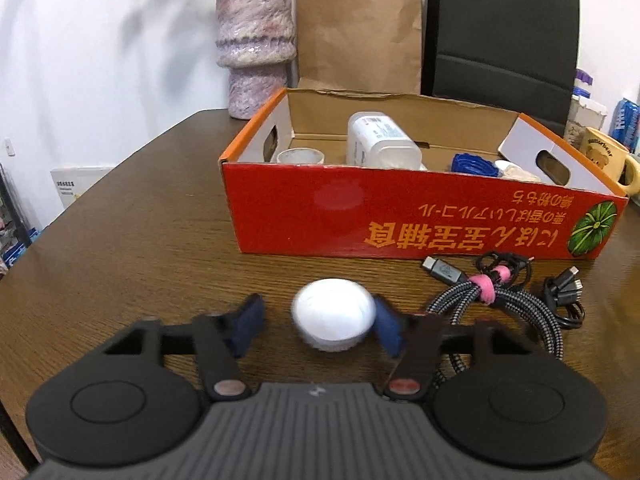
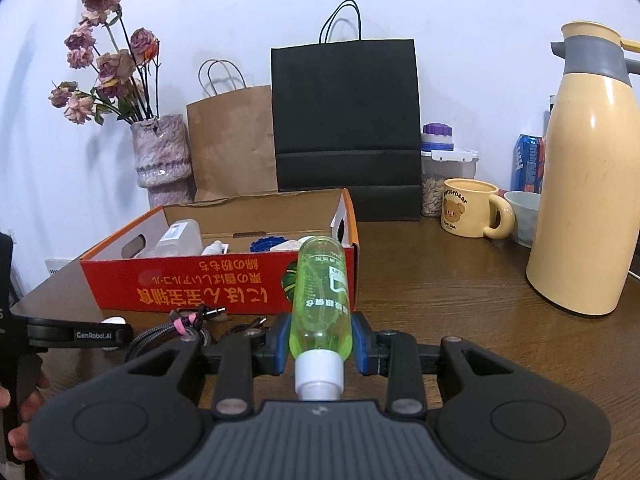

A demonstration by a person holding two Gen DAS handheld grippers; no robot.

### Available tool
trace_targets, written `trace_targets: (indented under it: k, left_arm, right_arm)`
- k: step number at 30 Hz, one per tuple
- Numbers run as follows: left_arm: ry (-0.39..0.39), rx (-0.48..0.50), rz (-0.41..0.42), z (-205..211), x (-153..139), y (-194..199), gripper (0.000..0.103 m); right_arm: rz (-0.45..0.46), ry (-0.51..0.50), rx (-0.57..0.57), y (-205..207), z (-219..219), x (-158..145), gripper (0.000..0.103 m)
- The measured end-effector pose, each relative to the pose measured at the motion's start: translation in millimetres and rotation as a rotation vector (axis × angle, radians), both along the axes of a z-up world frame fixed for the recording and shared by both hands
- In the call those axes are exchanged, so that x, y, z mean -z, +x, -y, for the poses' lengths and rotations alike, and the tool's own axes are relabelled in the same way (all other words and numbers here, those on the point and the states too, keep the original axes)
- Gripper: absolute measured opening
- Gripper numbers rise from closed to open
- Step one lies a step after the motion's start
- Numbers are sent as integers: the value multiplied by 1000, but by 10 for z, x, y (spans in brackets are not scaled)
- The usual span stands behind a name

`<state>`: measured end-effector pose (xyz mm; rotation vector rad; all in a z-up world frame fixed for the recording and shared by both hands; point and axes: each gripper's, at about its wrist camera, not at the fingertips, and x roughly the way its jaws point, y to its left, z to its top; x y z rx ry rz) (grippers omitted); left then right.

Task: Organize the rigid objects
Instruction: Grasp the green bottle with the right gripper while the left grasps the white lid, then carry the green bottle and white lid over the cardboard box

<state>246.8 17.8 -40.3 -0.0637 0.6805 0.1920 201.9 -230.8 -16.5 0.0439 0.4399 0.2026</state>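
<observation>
Right gripper (image 2: 320, 344): blue pads clamped on the sides of a translucent green plastic bottle (image 2: 322, 296), grip low on the body just above its white cap (image 2: 319, 372). Cap points back toward the camera and the base points forward between and past the fingertips, so the bottle lies along the finger axis. Probably held that way so it can go base-first over the wall of the red cardboard box with orange rim (image 2: 224, 280) straight ahead of the fingers. Bottle looks rigid and near empty, label printed down its length, no visible slip in the clamp. Left gripper (image 1: 320, 322): fingers apart, straddling a small round white jar (image 1: 334, 314) sitting on the brown wood-grain table (image 1: 140, 240). The right pad looks to be touching or just beside the jar; there is a clear gap on the left pad side. My read: it is lined up for a pinch, not gripping yet. Jar is motion-blurred, so surface detail is unclear. Box is beyond the left fingertips too and already holds a white rectangular plastic container (image 1: 380, 142), a pale cup (image 1: 300, 156) and a blue ridged item (image 1: 474, 164), so it looks like the drop point. Braided cable bundle with pink strap (image 1: 496, 292) lies outboard of the right finger, apart from the jar.
</observation>
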Motion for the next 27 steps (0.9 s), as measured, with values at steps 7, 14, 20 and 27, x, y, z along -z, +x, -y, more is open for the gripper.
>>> trace_targets:
  k: [7,14,20,27]
  left_arm:
    - [0,24,33,0,-45,-82,41]
    - [16,9,60,-16,-95,-167,41]
    - [35,13,95,17,-152,-301,41]
    - [40,47,114,96,-200,-477,41]
  right_arm:
    - [2,-8,-4,-4,-6,12,30]
    - [13,-12,-11,-27,-16,5,30]
    - [20,-13,-11,-66,-13,1,30]
    - [31,-3,-12,-129,-20,-17,30]
